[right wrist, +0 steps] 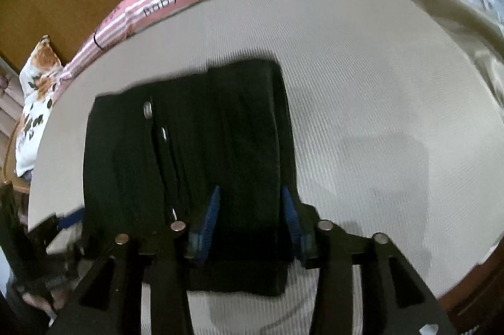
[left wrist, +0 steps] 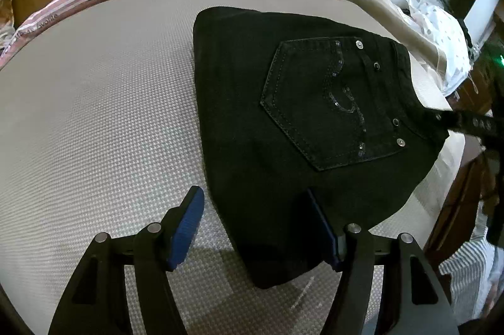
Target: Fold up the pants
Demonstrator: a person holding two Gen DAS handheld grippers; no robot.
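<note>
My left gripper (left wrist: 255, 228) hangs spread over the near corner of the folded pants (left wrist: 283, 114) on the mattress (left wrist: 94, 114); my right gripper (right wrist: 252, 218), also spread, straddles their edge, probably to square the bundle.

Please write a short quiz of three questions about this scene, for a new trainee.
1. True or false: the black pants lie folded on the grey mattress.
2. Which part of the pants faces up in the left wrist view? A) back pocket B) zipper C) belt
3. Fill in: the left gripper has its jaws ____.

Key: 1. True. 2. A. 3. open. In the right wrist view, the right gripper straddles the near edge of the pants, jaws apart.
</note>
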